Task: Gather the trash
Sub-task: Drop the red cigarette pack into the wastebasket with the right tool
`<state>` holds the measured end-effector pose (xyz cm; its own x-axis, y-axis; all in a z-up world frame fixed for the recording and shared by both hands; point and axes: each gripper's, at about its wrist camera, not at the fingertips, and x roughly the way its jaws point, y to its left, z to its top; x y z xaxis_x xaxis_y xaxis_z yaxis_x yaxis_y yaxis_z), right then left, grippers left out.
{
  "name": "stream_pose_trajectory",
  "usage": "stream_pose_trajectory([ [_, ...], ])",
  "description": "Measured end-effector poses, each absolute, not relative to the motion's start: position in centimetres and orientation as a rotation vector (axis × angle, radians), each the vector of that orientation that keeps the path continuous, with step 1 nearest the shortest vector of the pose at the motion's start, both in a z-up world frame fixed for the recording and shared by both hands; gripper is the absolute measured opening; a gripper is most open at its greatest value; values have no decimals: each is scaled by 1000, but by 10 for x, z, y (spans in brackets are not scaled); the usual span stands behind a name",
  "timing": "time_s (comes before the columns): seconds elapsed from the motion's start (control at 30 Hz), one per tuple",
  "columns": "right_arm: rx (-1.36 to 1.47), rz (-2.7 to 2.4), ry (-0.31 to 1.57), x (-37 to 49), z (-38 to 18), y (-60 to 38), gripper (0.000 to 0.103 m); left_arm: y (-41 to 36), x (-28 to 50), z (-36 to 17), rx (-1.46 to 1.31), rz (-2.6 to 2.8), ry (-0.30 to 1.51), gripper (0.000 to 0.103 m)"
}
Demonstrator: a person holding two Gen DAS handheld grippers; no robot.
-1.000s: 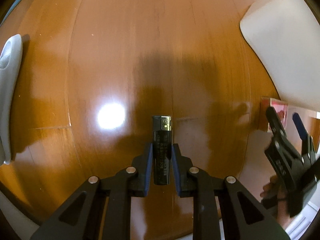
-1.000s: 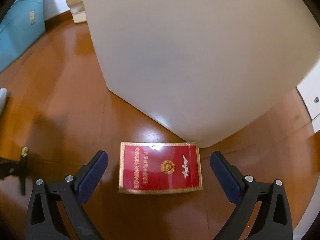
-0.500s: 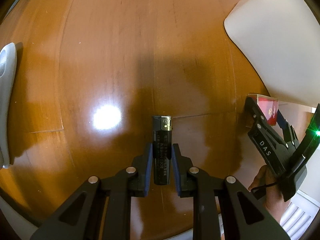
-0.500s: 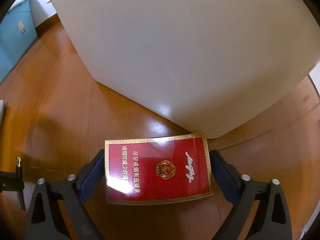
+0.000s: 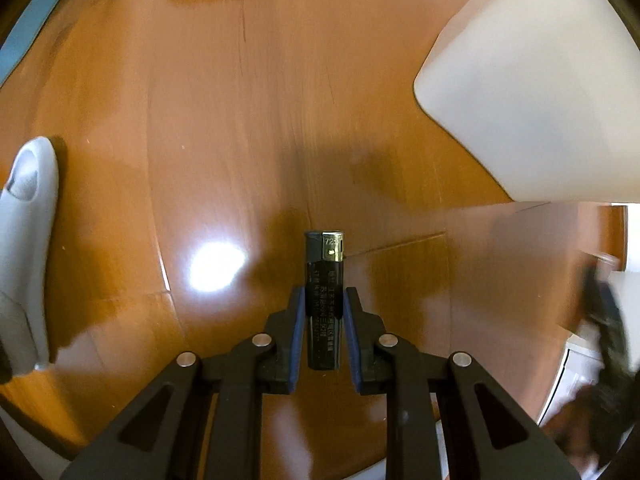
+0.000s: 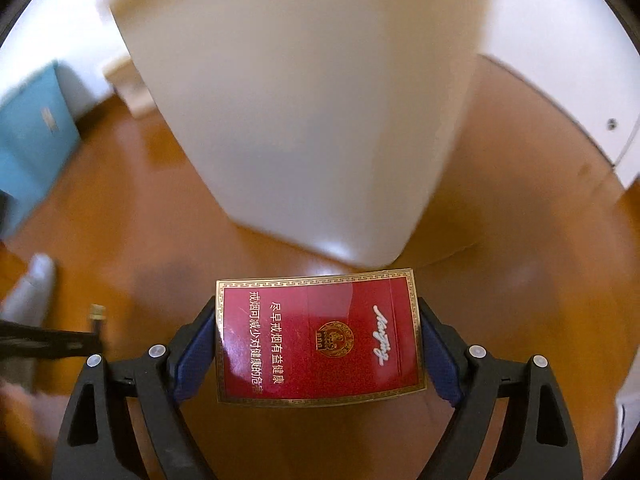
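Below, in the left wrist view, the left gripper (image 5: 323,304) is clamped on a black lighter (image 5: 323,300), its blue pads pressing both sides and the metal-capped end sticking out past the fingertips, above the wooden floor (image 5: 200,120). A white bin (image 5: 532,92) stands at upper right, a white slipper (image 5: 28,248) lies at the left edge, and the right gripper (image 5: 608,320) shows as a dark blur at right.

Over in the right wrist view, the right gripper (image 6: 318,336) grips a red cigarette pack (image 6: 318,336) by its short ends, flat face up, clear of the floor, with the bin's wall (image 6: 304,120) just beyond. A blue storage box (image 6: 32,140) sits far left.
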<state>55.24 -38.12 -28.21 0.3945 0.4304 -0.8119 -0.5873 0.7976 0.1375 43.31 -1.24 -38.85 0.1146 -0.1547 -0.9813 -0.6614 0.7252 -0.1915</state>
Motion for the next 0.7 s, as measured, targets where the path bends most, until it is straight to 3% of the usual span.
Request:
stream_pose_trajectory([
  [0.2,-7,687,755,580,-134,-421,90,-10,418,-385,-718,418,1436,18],
  [0.33,-122,702,740,649,-85,-384,90,-11,404,-394,-719,424,1470,18],
  [0.47,-261,762,996,743,-122,-311,90,-7,396,-394,-721,439,1480,18],
  [0.6,-287,758,1223,782,-177,-280,90,4,397,-391,-699,441,1466,18],
  [0.7,-321,712,1263,792,-192,-264,92,8,399,-391,-690,438,1458,18],
])
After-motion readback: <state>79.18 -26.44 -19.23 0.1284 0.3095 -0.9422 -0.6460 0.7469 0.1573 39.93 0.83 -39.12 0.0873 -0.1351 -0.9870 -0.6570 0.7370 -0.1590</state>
